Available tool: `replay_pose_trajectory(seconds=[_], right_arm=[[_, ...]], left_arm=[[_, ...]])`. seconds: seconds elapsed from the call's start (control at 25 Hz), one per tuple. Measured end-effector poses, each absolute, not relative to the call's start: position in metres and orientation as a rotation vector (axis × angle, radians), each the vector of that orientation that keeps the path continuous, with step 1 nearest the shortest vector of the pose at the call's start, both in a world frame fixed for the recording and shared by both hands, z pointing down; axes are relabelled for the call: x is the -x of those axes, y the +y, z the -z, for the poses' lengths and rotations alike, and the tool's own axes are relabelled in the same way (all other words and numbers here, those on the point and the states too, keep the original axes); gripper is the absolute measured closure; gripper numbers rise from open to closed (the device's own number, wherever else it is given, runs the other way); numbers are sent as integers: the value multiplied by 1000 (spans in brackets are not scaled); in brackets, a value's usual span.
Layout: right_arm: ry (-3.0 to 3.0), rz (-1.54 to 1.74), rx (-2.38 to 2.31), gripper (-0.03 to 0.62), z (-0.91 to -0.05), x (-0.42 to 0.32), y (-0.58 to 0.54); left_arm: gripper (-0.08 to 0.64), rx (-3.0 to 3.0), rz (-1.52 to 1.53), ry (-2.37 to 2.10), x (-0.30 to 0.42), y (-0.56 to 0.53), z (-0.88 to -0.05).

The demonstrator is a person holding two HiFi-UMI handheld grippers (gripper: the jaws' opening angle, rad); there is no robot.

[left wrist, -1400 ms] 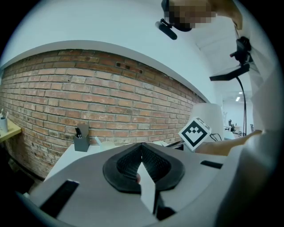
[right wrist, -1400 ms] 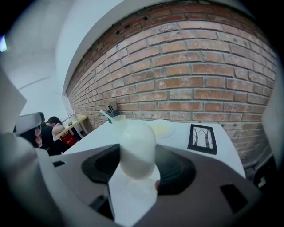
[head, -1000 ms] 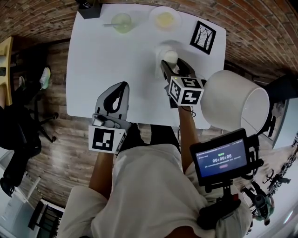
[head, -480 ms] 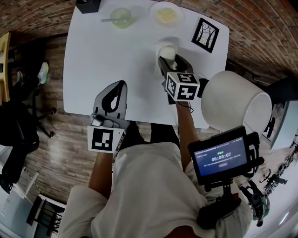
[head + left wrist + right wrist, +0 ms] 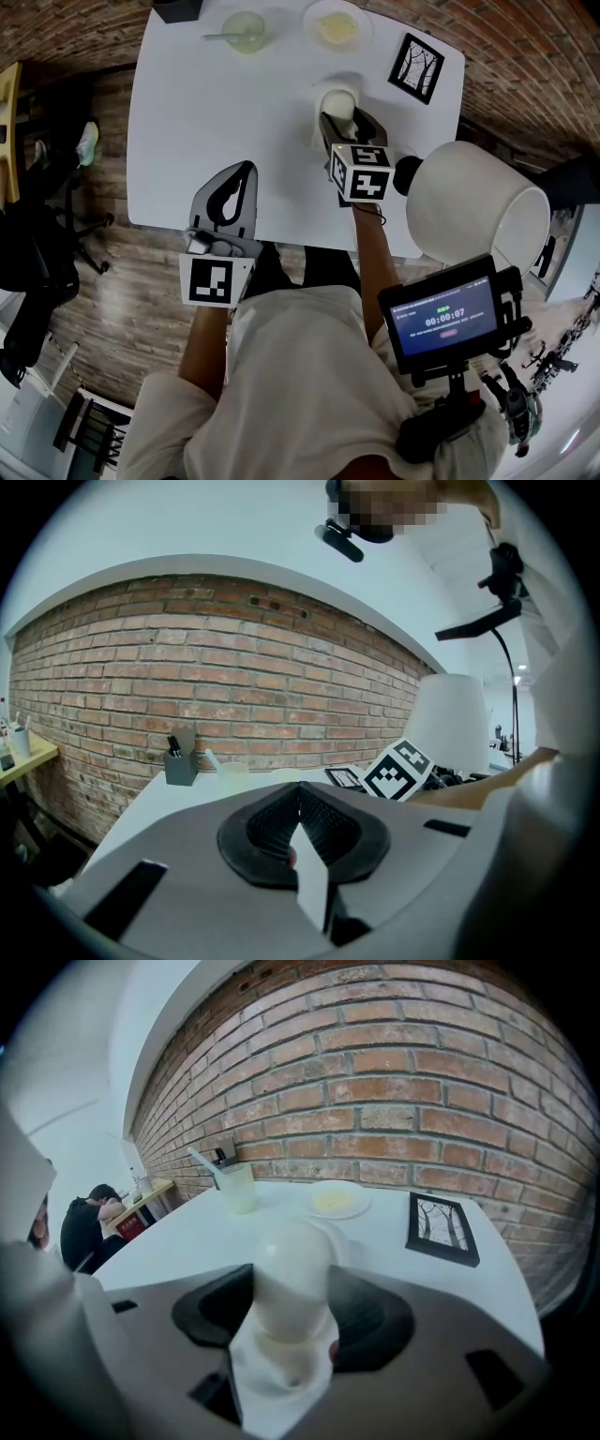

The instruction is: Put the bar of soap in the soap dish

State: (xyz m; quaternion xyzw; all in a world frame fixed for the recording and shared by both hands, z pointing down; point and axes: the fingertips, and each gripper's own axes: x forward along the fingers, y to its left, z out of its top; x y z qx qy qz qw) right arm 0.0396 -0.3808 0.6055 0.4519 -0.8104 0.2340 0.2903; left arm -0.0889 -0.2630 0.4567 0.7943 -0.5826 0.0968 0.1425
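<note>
The white table [image 5: 187, 122] is carrying everything, with the big lampshade [image 5: 478, 206] sitting at its right edge. The left gripper [image 5: 246, 174] is idling near the table's front edge, jaws pressed together on nothing. The right gripper [image 5: 344, 122] is clamping the bar of soap [image 5: 292, 1260] and holding it at the pale soap dish [image 5: 322, 94]; whether the two are touching is unclear. The placing step seems to be in hand, and it is calling next for a gentle lowering, then letting the jaws part.
</note>
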Motion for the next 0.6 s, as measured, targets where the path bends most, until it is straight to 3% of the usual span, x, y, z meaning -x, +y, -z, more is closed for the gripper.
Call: replay_pose_trajectory(seconds=[0.6], right_arm=[[-2112, -557, -1224, 342, -612, -40, -385]], left_arm=[[554, -2370, -397, -1684, 75, -263, -456]])
